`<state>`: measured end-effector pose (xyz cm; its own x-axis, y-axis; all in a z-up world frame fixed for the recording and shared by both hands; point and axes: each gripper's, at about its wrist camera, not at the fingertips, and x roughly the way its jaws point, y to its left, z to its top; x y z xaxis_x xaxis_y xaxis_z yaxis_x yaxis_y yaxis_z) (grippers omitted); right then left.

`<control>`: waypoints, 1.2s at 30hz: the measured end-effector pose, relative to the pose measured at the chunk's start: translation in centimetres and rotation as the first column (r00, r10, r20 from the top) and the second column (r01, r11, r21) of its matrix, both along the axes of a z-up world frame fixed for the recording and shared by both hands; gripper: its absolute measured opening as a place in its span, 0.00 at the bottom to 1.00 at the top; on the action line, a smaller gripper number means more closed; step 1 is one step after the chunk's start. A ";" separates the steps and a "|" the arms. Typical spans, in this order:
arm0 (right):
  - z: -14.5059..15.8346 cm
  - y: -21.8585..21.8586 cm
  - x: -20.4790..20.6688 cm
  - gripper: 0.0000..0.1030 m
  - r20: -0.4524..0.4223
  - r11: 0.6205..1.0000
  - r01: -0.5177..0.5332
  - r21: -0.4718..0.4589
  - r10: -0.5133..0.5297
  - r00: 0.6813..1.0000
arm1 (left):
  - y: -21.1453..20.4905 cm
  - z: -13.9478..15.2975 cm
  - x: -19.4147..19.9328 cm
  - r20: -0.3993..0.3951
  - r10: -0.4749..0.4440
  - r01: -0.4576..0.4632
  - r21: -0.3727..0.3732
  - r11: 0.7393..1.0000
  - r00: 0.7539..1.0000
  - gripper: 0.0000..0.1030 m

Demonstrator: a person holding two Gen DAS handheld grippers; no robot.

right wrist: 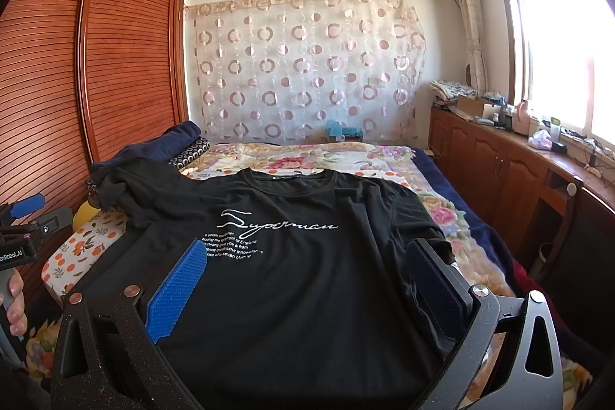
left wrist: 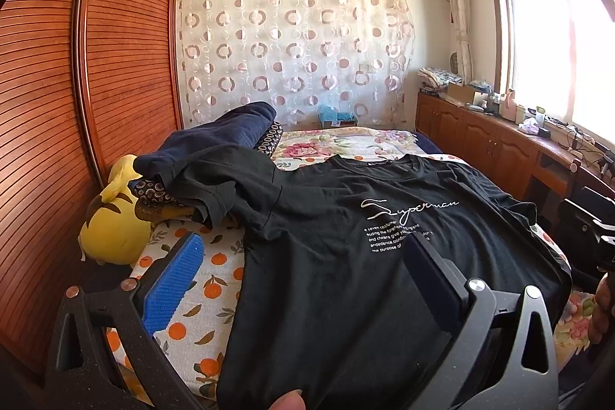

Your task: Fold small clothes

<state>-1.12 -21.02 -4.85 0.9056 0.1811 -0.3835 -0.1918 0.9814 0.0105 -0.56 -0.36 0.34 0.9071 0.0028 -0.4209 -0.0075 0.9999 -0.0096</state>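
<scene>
A black T-shirt (left wrist: 338,275) (right wrist: 307,302) with white "Superman" script lies face up on the bed, collar pointing away. Its left sleeve (left wrist: 215,187) is draped up over a stack of pillows. My left gripper (left wrist: 303,241) hovers open over the shirt's lower left part: the blue pad (left wrist: 173,279) is over the orange-print sheet and the other finger over the chest text. My right gripper (right wrist: 307,244) is open too and straddles the shirt's lower middle, with nothing pinched. Each gripper shows at the other view's edge.
A navy cloth (left wrist: 230,129) tops the pillow stack, and a yellow plush toy (left wrist: 115,221) sits beside it against the louvred wardrobe (left wrist: 77,102). The floral bedspread (right wrist: 442,214) stretches right. A wooden cabinet (right wrist: 499,164) runs under the window. A thumb (left wrist: 292,400) shows at the bottom.
</scene>
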 end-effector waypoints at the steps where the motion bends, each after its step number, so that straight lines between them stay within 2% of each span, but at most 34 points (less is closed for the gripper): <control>1: 0.0 -0.1 0.0 1.00 0.000 1.000 0.000 0.000 0.000 1.000 | 0.0 0.1 0.0 0.001 0.001 -0.001 0.000 1.000 1.000 1.00; 36: 0.0 -0.1 -0.1 1.00 0.006 1.000 0.004 0.006 -0.004 1.000 | 0.0 0.4 0.0 0.006 -0.002 0.002 0.003 1.000 1.000 1.00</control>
<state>-1.26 -21.13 -4.81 0.9085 0.1797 -0.3771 -0.1878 0.9821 0.0156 -0.58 -0.38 0.72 0.9095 0.0021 -0.4157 -0.0056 1.0000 -0.0071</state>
